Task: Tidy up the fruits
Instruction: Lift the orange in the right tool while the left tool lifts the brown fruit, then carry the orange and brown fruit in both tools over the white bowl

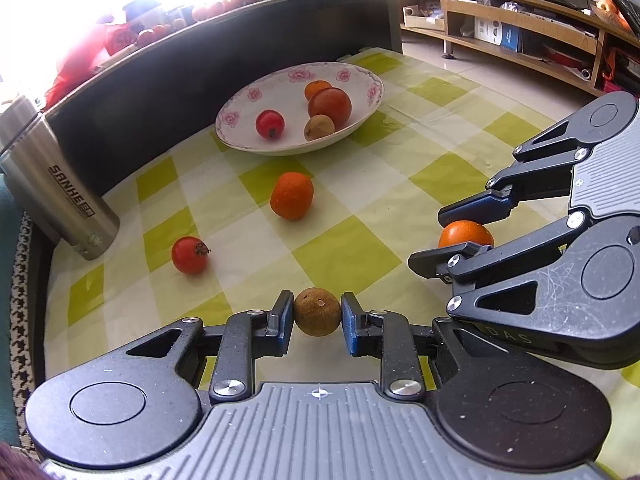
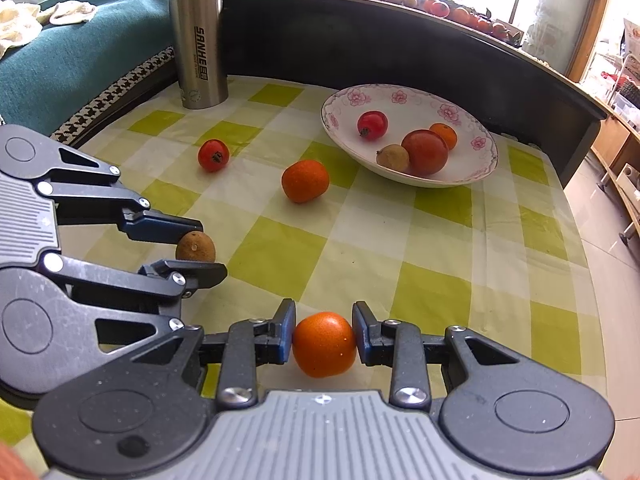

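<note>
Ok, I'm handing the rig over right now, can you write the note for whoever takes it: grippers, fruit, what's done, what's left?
Left gripper: shut on the brown fruit, low over the checked cloth.
Right gripper: shut on an orange, also near the cloth.
Done: the floral bowl holds four fruits, a red one, a large red-orange one, a small orange one and a brown one.
Left: carry both held fruits to the bowl, then collect the loose orange and the red fruit from the cloth.
The steel flask stands at the cloth's far corner, clear of the route.
</note>
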Demonstrator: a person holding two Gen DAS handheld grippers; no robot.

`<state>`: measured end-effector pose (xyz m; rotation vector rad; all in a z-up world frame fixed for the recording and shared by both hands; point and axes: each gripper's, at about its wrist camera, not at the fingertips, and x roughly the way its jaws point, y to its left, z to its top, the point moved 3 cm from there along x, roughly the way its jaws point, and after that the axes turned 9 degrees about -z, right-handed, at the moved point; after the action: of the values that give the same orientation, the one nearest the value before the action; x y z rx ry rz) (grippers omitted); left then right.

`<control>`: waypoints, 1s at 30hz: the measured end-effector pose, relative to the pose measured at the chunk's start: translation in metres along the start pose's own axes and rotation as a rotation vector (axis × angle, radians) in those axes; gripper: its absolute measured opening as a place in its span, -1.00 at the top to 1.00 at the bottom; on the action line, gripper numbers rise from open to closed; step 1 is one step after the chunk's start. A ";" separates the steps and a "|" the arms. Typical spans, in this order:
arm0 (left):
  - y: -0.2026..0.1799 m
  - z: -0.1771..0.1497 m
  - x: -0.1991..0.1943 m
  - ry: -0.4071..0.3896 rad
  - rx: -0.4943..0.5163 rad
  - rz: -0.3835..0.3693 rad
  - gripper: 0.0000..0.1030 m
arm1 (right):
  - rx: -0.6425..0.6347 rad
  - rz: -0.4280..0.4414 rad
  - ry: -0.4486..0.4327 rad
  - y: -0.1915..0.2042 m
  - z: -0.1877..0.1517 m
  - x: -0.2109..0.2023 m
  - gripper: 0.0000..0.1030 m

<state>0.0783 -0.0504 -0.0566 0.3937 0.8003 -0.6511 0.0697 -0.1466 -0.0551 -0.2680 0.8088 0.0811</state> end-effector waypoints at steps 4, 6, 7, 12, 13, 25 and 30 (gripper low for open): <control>0.000 0.001 0.000 -0.002 0.005 0.007 0.36 | 0.002 -0.002 -0.005 -0.001 0.000 -0.001 0.28; -0.001 0.002 -0.001 -0.005 0.008 0.011 0.36 | 0.002 -0.005 -0.007 -0.001 0.001 -0.001 0.28; 0.000 0.003 -0.001 -0.006 0.007 0.013 0.36 | 0.003 -0.007 -0.009 -0.001 0.002 -0.001 0.28; 0.001 0.007 -0.003 -0.015 0.009 0.022 0.37 | 0.009 -0.016 -0.019 -0.003 0.005 -0.002 0.28; 0.001 0.008 -0.003 -0.016 0.010 0.023 0.37 | 0.010 -0.018 -0.022 -0.003 0.005 -0.002 0.28; 0.006 0.027 -0.004 -0.052 0.018 0.044 0.37 | 0.028 -0.046 -0.058 -0.013 0.019 -0.005 0.28; 0.006 0.034 -0.003 -0.063 0.034 0.052 0.37 | 0.032 -0.056 -0.068 -0.018 0.026 -0.004 0.28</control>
<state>0.0991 -0.0635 -0.0323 0.4219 0.7177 -0.6261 0.0879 -0.1567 -0.0317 -0.2560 0.7342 0.0247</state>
